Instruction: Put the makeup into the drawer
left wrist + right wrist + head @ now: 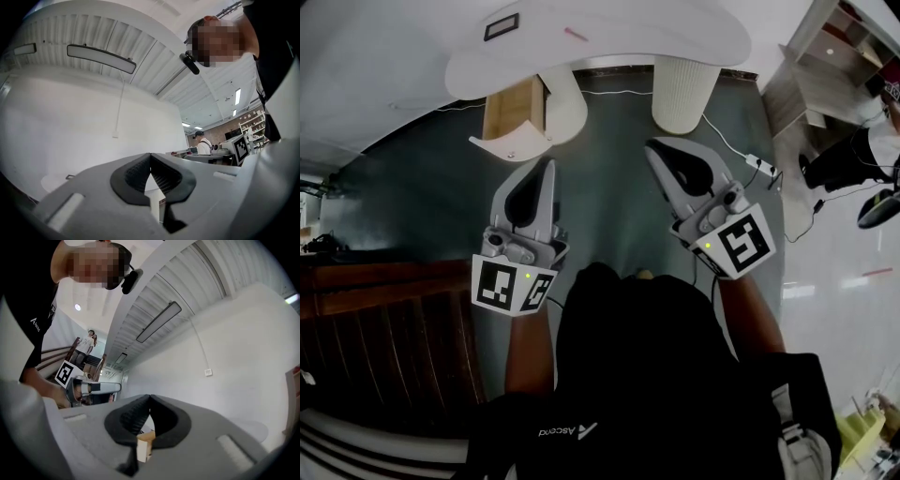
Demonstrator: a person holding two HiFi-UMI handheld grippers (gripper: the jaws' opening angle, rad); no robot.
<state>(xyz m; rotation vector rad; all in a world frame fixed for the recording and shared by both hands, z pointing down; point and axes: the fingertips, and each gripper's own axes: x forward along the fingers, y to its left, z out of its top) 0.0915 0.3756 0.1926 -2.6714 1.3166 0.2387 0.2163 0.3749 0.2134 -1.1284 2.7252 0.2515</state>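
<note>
One white table point(656, 33) filled the far side of the scene, standing on a ribbed leg point(682, 92). Its drawer point(514, 108) was pulled out toward me at the far left, with the wooden inside open and, as far as I could see, empty.

Nearer, I held both claws up over the dark floor, well short of the table. My left claw point(547, 163) was fully closed, with its pads meeting at the tips and nothing between them. My right claw point(651, 146) was closed the same way and gripped nothing. The bit of pale wood showing past its pads looked like something beyond them, not something held.

Smallest were two things on the tabletop, which I took for the makeup. One was a dark flat case point(502, 27) at the far left and the other a thin pink stick point(577, 35) just right of it. Both were too small for me to be sure.

I judged the case light, stiff and smooth, so likely to slip and to crack if dropped. I would pinch it across its short sides, pads flat on the edges. The stick would probably roll, so I would take it at mid-length, across its width.
</note>
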